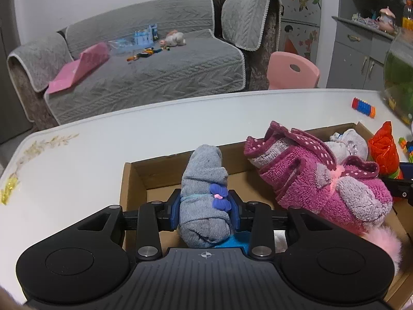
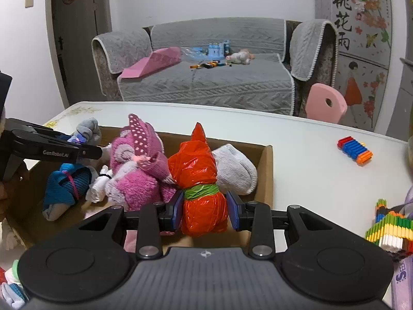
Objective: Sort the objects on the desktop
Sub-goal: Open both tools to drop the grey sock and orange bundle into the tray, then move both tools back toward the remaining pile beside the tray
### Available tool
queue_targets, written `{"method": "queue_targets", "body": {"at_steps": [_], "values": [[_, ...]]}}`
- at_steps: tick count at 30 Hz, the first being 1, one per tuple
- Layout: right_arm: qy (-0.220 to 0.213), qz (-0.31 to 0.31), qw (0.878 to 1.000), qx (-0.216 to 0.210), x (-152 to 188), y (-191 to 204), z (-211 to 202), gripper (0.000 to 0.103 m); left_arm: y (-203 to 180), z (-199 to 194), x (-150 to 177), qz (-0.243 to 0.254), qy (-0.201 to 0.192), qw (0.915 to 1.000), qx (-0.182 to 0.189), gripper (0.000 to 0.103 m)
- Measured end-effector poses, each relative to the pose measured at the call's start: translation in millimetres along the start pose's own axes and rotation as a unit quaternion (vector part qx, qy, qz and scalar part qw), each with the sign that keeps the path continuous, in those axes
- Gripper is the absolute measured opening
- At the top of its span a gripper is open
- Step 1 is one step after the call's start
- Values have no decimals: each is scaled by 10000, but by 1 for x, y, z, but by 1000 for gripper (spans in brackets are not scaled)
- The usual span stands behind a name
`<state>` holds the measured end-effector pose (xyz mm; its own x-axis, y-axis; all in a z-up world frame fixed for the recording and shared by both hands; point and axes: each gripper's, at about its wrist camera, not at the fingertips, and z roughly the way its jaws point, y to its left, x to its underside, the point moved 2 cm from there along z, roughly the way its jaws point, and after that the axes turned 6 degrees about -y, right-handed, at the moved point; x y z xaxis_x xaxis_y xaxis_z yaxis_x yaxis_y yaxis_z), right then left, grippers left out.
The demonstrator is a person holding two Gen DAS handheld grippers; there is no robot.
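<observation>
— cardboard, that's what the box (image 2: 267, 165) on the white counter (image 2: 309, 180) is made of, and both grippers are over it.

— what's the left gripper (image 1: 205, 208) got?

— a rolled grey sock (image 1: 204, 193) with a little purple bow (image 1: 220, 199) on it. the blue pads sit against both sides of the roll, so it's pinched, standing nearly upright at the left end of the box.

— and the right gripper (image 2: 205, 209)?

— it's got an orange plastic bag (image 2: 201, 180) bundle, tied round the middle with a green band (image 2: 200, 190). the left pad presses the bag; the right pad looks just off it, so i can't tell for sure how tight that grip is. the bundle stands upright toward the right end of the box.

— what else is in there?

— a fluffy pink sock (image 2: 136, 173) with dotted trim between the two, touching the orange bag. a white sock (image 2: 235, 168) behind the bag, by the right wall. from the right camera you also see a blue sock (image 2: 65, 186) low at the left end.

— anything outside the box?

— a red, blue and orange block toy (image 2: 355, 151) lying on the counter well to the right, and a striped multicoloured block piece (image 2: 387, 230) near the right edge. a grey sofa (image 2: 206, 77) stands beyond the counter, with a pink chair (image 2: 325, 106) beside it.
</observation>
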<state>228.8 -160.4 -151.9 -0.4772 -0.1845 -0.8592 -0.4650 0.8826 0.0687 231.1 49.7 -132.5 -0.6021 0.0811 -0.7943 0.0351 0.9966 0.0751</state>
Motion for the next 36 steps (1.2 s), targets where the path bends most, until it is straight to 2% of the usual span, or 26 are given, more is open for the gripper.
{"method": "queue_targets", "body": {"at_steps": [1,4,8,13,15,17,19,20,22,24,27,30,33,36], "values": [[13,12,10000,2,0,0,1,33,0,1,0,-20,13,10000,-11,50],[-6,20,10000,20,1,0,1,34,1,0,-1,-40,-6,10000,-4,53],[-145,6,9999,32,-1,2,-3,36,1,-7,-3,0,-127,9999,-41,72],[-294,-8,9996,51,-3,2,-9,43,2,-24,-8,3,-303,9995,9,82],[-399,-27,9992,42,-5,3,-14,47,9,-45,-10,-6,-505,9987,-13,87],[-609,-111,9981,3,-5,7,-27,59,22,-72,-9,-86,-731,9972,-113,92],[-818,-210,9964,-26,-4,11,-41,64,37,-100,-4,-243,-956,9950,-178,97],[-896,-258,9956,-66,-3,13,-49,64,44,-113,1,-328,-1045,9937,-232,99],[-1058,-339,9936,-187,1,18,-65,72,59,-136,12,-426,-1182,9914,-360,102],[-1133,-364,9925,-280,5,24,-77,77,76,-155,27,-467,-1282,9887,-617,103],[-1143,-236,9920,-471,10,29,-87,79,102,-165,54,-770,-1189,9852,-963,103],[-1077,-168,9928,-490,23,37,-95,79,122,-155,83,-1129,-792,9842,-1109,102],[-917,-165,9947,-434,37,45,-96,79,118,-138,94,-636,-511,9878,-1328,101],[-687,-102,9965,-463,53,48,-95,79,106,-121,101,-80,-365,9905,-1320,101]]}}
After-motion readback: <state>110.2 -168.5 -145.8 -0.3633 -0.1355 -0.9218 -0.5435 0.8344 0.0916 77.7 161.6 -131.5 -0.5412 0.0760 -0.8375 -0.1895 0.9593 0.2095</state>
